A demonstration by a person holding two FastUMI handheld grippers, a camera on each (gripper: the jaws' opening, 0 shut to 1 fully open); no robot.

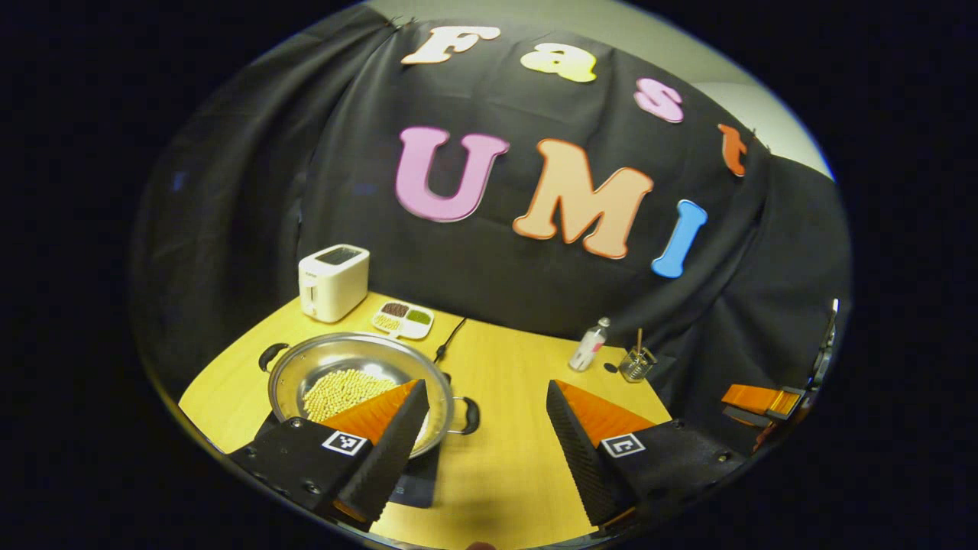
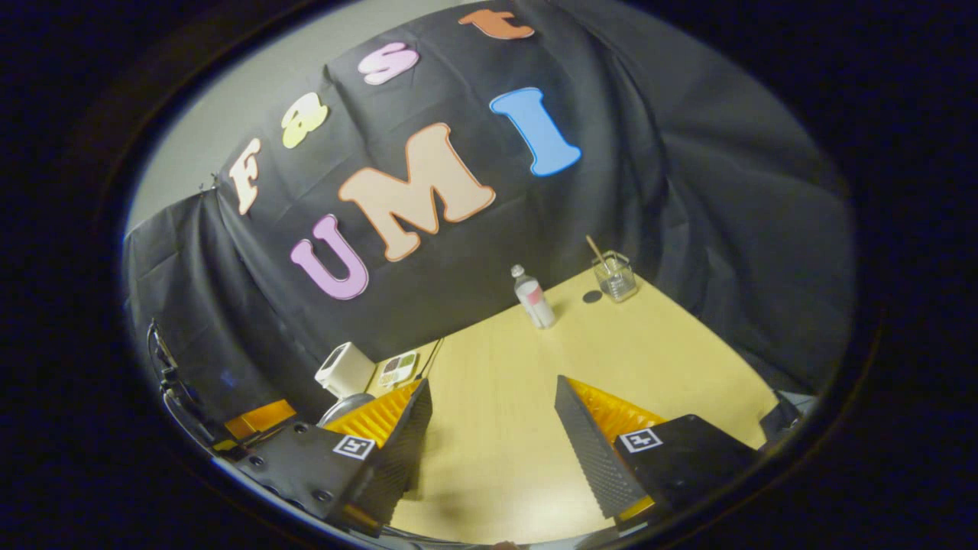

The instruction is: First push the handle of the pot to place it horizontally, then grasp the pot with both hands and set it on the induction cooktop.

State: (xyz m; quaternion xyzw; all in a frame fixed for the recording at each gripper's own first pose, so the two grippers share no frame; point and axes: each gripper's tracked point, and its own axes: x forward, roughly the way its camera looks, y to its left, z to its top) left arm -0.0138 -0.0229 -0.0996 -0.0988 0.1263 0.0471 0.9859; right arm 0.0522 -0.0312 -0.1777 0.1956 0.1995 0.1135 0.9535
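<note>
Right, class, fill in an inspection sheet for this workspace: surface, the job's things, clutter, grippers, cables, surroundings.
Surface: yellow wooden table, bare in the middle.
Job's things: steel pot holding pale beans, black handles at both sides, sitting on a dark flat induction cooktop.
Clutter: white toaster, divided dish of grains, small bottle, glass with a stick, dark cap.
Grippers: left gripper open above the table beside the pot; right gripper open over bare table.
Cables: black cord running behind the pot to the wall.
Surroundings: black cloth booth wall.
</note>
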